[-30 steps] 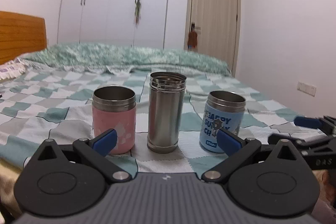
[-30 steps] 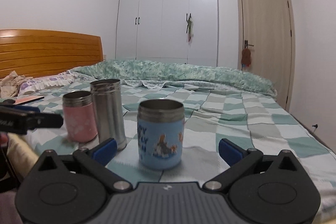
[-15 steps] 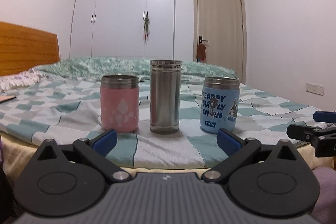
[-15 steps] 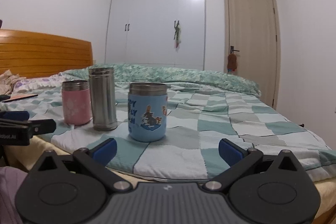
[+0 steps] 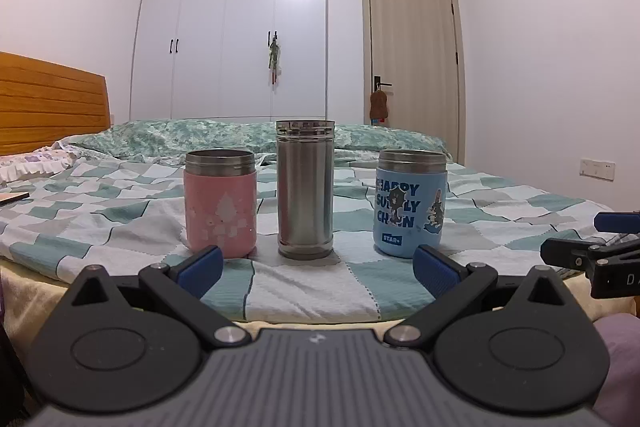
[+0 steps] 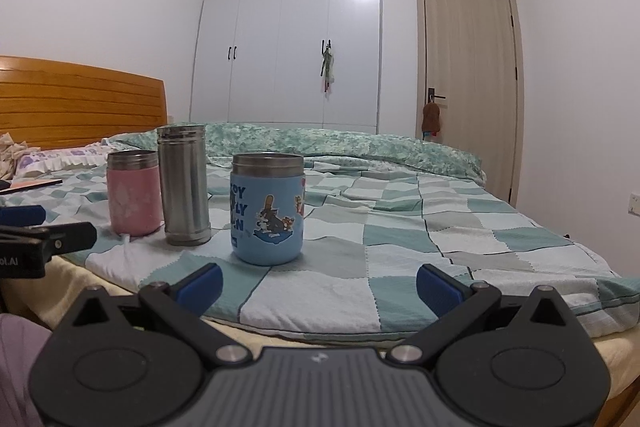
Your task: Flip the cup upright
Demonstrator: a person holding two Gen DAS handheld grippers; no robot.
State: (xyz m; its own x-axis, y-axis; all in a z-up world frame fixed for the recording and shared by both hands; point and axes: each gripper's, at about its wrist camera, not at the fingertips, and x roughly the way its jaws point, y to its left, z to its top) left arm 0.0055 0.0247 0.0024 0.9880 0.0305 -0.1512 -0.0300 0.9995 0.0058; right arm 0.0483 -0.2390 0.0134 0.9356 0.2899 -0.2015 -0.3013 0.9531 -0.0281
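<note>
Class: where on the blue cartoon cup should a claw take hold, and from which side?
Grip the blue cartoon cup across its straight printed wall, below the steel rim. Come in level from the bed's near edge with the open right claw; the steel flask crowds its left.

We see both grippers sit lower and further back from the bed (image 5: pixel 120 211) than a second ago: the left gripper (image 5: pixel 316 269) now views the cups side-on, and the right gripper (image 6: pixel 318 285) has the blue cup (image 6: pixel 267 209) at 11 o'clock.
</note>
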